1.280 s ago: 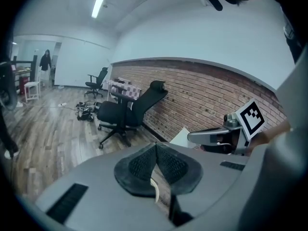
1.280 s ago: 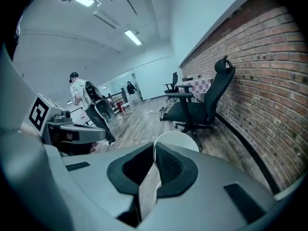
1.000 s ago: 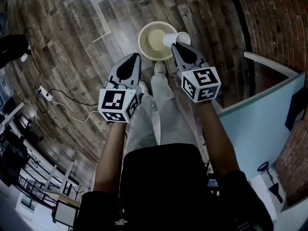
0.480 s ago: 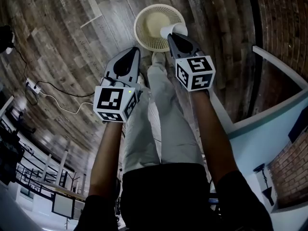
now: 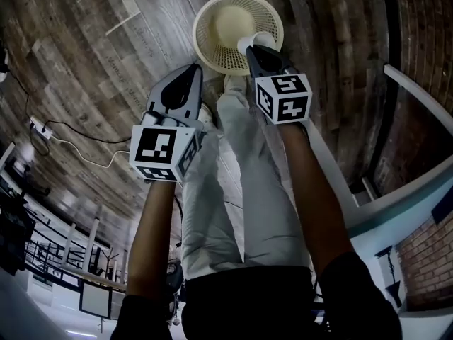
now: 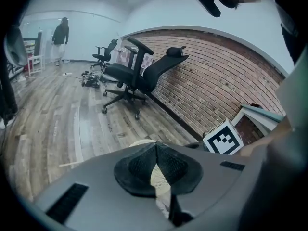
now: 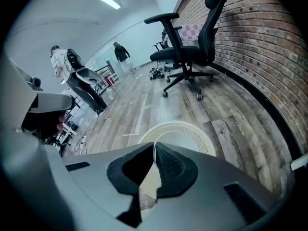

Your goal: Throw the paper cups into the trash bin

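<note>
Below, our right tongs (image 5: 254, 50) pinch a paper cup (image 5: 257, 40) over the mesh trash bin (image 5: 212, 20), whose contents we can't quite make out; our left tongs (image 5: 192, 74) are closed on nothing.

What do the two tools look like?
The left tool and right tool are grey, tapering to a point, with black bumpy pads. Each carries a white cube with black square markers. The sleeves are short and black.

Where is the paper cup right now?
Head view, upper middle: the paper cup is pinched at the tip of the right gripper, over the near right rim of the trash bin.
</note>
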Demonstrator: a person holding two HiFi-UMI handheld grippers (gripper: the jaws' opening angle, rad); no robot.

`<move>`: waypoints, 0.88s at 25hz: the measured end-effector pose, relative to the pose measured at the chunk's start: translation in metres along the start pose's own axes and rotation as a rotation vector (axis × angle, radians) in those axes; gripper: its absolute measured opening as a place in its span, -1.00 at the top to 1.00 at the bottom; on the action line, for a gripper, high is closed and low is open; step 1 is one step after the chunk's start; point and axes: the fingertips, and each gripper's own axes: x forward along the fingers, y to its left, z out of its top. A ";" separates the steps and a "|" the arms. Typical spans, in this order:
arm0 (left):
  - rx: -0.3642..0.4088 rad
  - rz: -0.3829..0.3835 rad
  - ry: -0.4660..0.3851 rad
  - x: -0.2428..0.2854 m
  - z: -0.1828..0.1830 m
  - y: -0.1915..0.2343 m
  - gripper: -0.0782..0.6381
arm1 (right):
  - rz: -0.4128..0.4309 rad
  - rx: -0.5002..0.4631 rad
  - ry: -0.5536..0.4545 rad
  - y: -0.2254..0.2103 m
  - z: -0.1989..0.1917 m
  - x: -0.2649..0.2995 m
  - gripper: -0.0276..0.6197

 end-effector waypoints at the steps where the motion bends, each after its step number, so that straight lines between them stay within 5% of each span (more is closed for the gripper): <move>1: -0.003 0.002 0.004 0.004 -0.004 0.002 0.76 | -0.001 0.002 0.008 -0.004 -0.005 0.007 0.86; 22: 0.006 -0.026 0.034 0.035 -0.021 0.005 0.76 | 0.015 -0.019 0.094 -0.020 -0.037 0.058 0.75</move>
